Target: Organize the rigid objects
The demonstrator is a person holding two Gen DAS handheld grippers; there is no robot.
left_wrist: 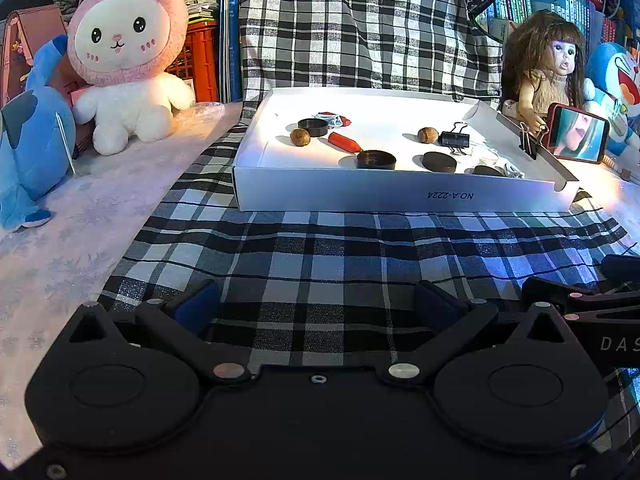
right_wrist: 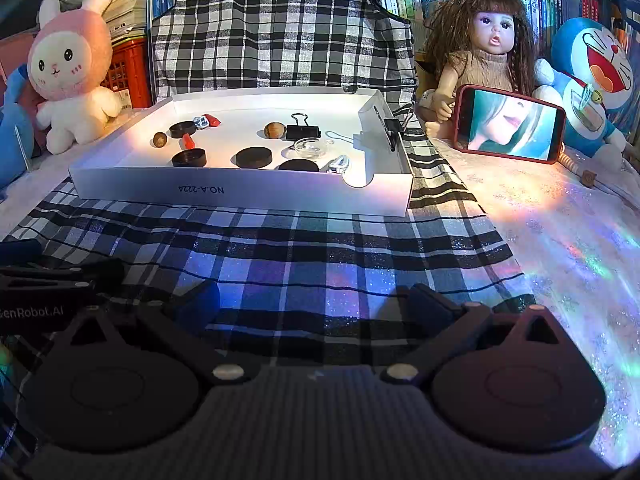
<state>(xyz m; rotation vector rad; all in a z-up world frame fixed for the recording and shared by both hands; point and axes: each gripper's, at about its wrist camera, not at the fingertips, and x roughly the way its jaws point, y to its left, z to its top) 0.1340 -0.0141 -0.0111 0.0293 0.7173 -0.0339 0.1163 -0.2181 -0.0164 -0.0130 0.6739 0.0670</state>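
A white shallow box (left_wrist: 400,194) (right_wrist: 240,196) sits on the checked cloth ahead of both grippers. In it lie several small things: dark round caps (left_wrist: 376,159) (right_wrist: 253,157), two walnuts (left_wrist: 300,137) (right_wrist: 274,130), a red piece (left_wrist: 344,142) (right_wrist: 187,142), a black binder clip (left_wrist: 454,139) (right_wrist: 303,131), a clear round lid (right_wrist: 309,146) and white clips (right_wrist: 338,164). My left gripper (left_wrist: 316,300) is open and empty, low over the cloth well short of the box. My right gripper (right_wrist: 312,300) is open and empty too, beside it.
A pink rabbit plush (left_wrist: 128,64) and a blue plush (left_wrist: 32,136) stand at the left. A doll (right_wrist: 484,48), a phone in a red case (right_wrist: 510,126) and a Doraemon plush (right_wrist: 588,76) stand at the right. A second binder clip (left_wrist: 530,142) grips the box's right wall.
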